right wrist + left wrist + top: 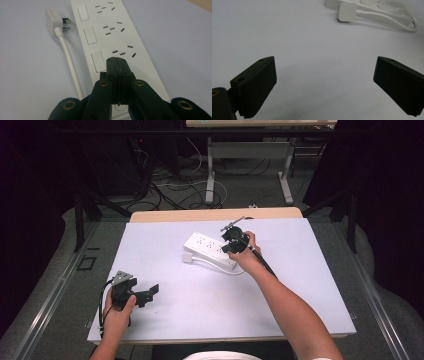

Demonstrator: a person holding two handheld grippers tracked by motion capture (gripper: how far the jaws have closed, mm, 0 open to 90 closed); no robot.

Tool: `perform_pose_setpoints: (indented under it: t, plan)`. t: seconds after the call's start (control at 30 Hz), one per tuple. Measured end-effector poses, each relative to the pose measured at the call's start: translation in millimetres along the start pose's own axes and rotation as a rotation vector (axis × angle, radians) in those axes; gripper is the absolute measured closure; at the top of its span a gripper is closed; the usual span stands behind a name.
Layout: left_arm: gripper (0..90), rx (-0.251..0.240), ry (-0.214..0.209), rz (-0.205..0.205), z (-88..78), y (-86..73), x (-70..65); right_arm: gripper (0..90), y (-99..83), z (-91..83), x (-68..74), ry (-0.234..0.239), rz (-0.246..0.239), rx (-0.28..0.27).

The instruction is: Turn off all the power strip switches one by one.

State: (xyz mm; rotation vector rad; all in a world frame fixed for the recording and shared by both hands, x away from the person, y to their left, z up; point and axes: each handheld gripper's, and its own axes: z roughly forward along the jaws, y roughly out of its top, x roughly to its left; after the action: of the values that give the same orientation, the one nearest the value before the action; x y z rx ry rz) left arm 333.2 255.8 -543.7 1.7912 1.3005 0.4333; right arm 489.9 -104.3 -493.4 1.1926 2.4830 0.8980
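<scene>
A white power strip (207,249) (112,32) (387,10) lies flat near the middle of the table, with three rocker switches and three sets of socket holes showing. Its white cable (70,62) runs alongside it to a flat plug (53,21) (187,258) (346,11) lying loose on the table. My right gripper (228,248) (116,61) is shut with nothing between its jaws. Its tips sit over the strip, just beside the nearest switch (98,61). My left gripper (149,296) (325,62) is open wide, low over bare table at the front left.
The white table top (300,270) has a wooden strip along its far edge (215,214). Behind it are dark floor, tangled cables (170,185) and the legs of another table (210,170).
</scene>
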Motion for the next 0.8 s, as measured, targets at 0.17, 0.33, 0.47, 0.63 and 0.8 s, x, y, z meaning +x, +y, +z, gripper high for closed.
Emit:
perform_pose_setpoints:
  t: [0.17,0.33,0.47,0.63,0.8]
  plan:
    - [4.8,0.017,-0.006,0.006,-1.7,0.9,0.5,90.0,4.9,2.2,1.3,-0.003,0.009,-0.004]
    - [4.8,0.014,-0.004,0.005,-2.0,0.8,1.1,90.0,11.3,7.7,3.3,0.003,-0.009,-0.006]
    - [4.8,0.015,-0.007,0.003,-2.1,0.8,1.5,90.0,13.9,14.0,6.1,0.011,-0.001,-0.016]
    - [4.9,0.007,-0.005,0.004,-2.0,0.8,1.3,90.0,14.7,23.1,10.2,0.024,-0.016,-0.042]
    - [4.9,0.008,-0.005,0.004,-2.3,0.8,0.9,90.0,16.3,25.5,13.3,0.021,-0.011,0.0]
